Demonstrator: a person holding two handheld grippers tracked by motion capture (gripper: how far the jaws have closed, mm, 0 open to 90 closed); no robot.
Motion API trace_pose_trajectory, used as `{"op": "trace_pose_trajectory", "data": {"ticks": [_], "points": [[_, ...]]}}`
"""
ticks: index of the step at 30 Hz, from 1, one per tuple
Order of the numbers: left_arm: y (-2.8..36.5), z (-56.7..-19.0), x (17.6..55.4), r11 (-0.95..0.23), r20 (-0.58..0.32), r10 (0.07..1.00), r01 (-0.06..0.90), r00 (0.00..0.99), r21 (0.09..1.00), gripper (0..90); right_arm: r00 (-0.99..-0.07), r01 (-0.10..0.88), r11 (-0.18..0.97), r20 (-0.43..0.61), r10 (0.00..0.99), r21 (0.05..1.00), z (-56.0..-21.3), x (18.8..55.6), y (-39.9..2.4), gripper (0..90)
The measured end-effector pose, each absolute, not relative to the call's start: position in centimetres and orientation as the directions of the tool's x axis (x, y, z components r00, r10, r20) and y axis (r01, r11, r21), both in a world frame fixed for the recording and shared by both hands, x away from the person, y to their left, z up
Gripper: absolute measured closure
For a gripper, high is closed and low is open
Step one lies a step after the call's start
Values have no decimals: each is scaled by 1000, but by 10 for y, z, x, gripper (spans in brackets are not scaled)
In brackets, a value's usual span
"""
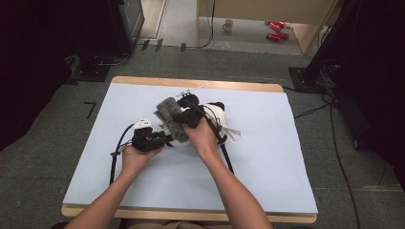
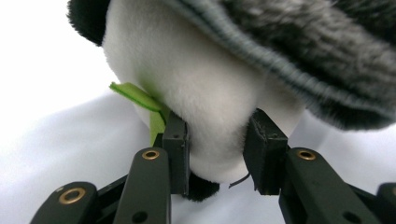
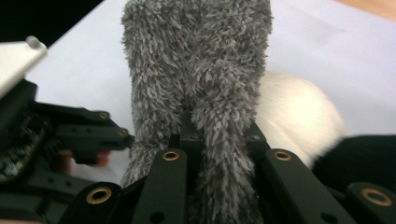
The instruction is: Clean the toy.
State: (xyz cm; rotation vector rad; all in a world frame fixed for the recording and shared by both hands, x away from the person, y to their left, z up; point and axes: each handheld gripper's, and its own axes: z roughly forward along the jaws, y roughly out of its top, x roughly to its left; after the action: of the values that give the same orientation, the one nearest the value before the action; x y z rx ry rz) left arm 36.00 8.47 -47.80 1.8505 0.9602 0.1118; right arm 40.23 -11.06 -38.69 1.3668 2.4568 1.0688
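A black-and-white plush toy (image 1: 216, 113) is seen lying near the middle of the counter (image 1: 267, 157), which is covered by a pale blue sheet. A grey furry cloth (image 1: 172, 117) is draped against the toy's left side. The left hand-held gripper (image 1: 165, 140) is clamped on a white part of the plush toy (image 2: 210, 107), the fabric being pinched in by both pads; no earlier picture is at hand for comparison. A green felt piece (image 2: 140, 99) is seen beside the left pad. The right hand-held gripper (image 1: 184, 117) is closed tightly on a fold of the grey furry cloth (image 3: 201, 84), with the white plush just behind it.
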Motion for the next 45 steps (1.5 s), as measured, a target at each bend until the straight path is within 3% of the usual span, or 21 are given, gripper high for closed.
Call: {"op": "trace_pose_trajectory", "data": {"ticks": [7, 22, 32, 37, 45], "points": [[85, -478, 362, -178, -336, 653, 569, 679, 803, 656, -530, 709, 316, 179, 829, 631, -376, 399, -149, 781], [87, -478, 362, -185, -334, 644, 564, 688, 805, 660, -425, 730, 185, 226, 877, 658, -358, 388, -233, 789], [89, -478, 363, -187, -337, 640, 565, 691, 804, 662, -358, 750, 146, 210, 910, 645, -356, 382, -266, 794], [88, -478, 365, -176, -351, 638, 573, 685, 800, 666, -390, 717, 129, 241, 889, 685, -338, 374, -261, 794], [88, -476, 367, -158, -367, 639, 583, 676, 797, 671, -495, 678, 196, 243, 834, 708, -326, 377, -201, 794]]}}
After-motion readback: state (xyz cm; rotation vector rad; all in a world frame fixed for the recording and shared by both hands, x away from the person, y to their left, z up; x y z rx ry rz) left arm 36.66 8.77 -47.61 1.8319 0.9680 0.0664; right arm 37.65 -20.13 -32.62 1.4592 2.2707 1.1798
